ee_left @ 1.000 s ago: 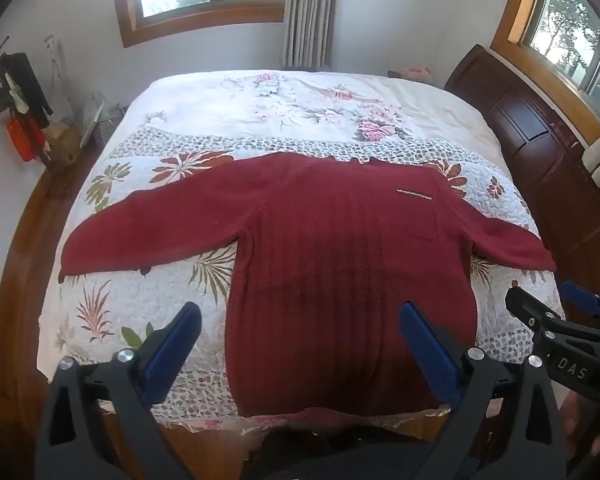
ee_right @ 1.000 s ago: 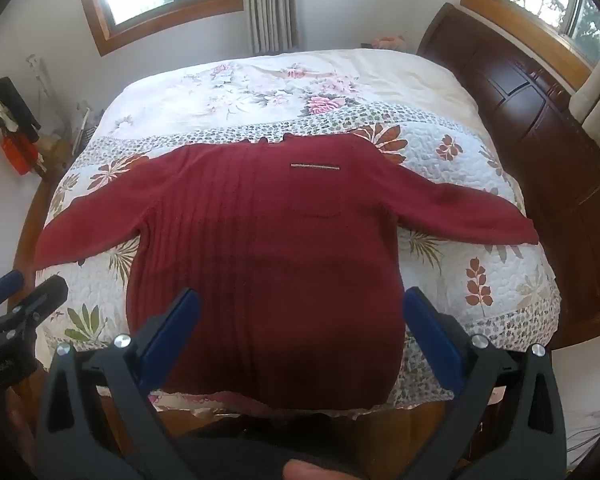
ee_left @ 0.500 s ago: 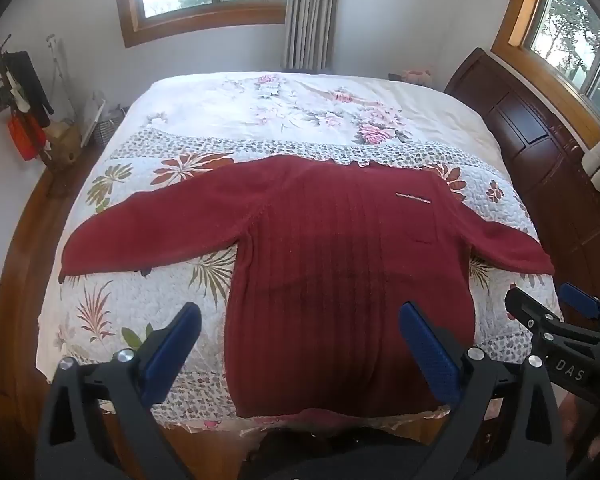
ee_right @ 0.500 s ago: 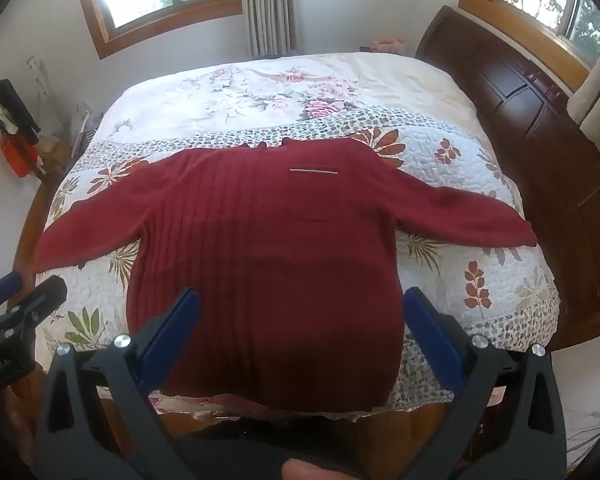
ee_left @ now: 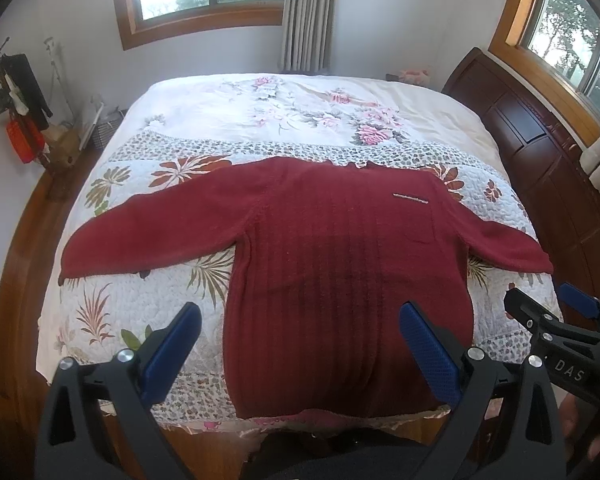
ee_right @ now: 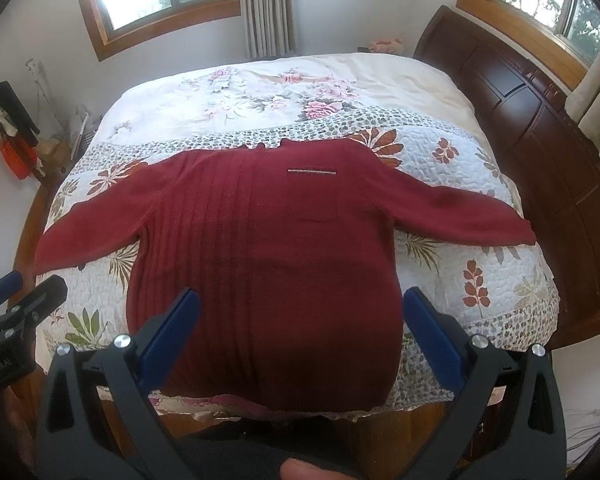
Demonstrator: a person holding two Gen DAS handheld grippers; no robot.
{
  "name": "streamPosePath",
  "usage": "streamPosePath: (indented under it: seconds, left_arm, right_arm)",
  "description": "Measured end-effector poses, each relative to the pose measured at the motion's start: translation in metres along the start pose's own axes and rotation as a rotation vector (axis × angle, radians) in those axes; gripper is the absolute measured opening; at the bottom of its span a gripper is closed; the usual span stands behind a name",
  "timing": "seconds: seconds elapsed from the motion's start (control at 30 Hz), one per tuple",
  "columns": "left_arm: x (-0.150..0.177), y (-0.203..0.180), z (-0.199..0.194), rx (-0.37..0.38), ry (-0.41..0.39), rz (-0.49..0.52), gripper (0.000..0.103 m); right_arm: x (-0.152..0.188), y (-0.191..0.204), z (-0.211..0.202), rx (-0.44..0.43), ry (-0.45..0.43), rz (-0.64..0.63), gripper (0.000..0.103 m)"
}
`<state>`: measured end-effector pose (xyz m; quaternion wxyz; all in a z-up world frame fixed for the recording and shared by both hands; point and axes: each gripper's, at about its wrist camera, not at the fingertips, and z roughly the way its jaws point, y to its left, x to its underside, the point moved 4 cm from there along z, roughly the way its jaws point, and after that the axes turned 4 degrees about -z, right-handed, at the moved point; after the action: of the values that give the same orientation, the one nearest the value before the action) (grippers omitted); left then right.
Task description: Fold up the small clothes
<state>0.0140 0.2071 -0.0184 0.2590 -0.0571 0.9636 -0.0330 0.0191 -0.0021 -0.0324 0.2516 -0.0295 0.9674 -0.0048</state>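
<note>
Both tongs stand with their blue-padded jaws spread wide and nothing between them: the left gripper [ee_left: 300,346] and the right gripper [ee_right: 302,336] hover above the near edge of the bed, clear of the cloth.

The task item, a dark red ribbed knit sweater with long sleeves [ee_right: 268,252], lies flat and face up on the white quilted bedspread with leaf and flower print [ee_right: 496,280]. Its hem reaches the near edge of the bed and its collar points toward the far edge. The left sleeve [ee_left: 148,236] extends toward the left edge and the right sleeve [ee_right: 468,216] toward the right edge. A chest pocket with a pale trim strip [ee_right: 312,171] sits on the right side of the chest.

Handling assessment: the knit appears soft, limp and moderately thick, so it should drape and sag when lifted rather than hold shape. It is likely to stretch under a one-point pull. The quilted surface probably offers friction, so dragging could bunch the fabric.

Recommended hold points: pinch each sleeve at the cuff, or the body at a hem corner and shoulder together, taking both fabric layers.
</note>
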Motion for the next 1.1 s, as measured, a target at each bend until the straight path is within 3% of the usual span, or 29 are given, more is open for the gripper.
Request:
streamPosePath:
  seconds: [1.1]
  left_arm:
    - [0.0001, -0.0027, -0.0001, 0.009, 0.0, -0.001, 0.099]
  right_arm:
    - [0.0034, -0.002, -0.0019, 0.005, 0.002, 0.01, 0.101]
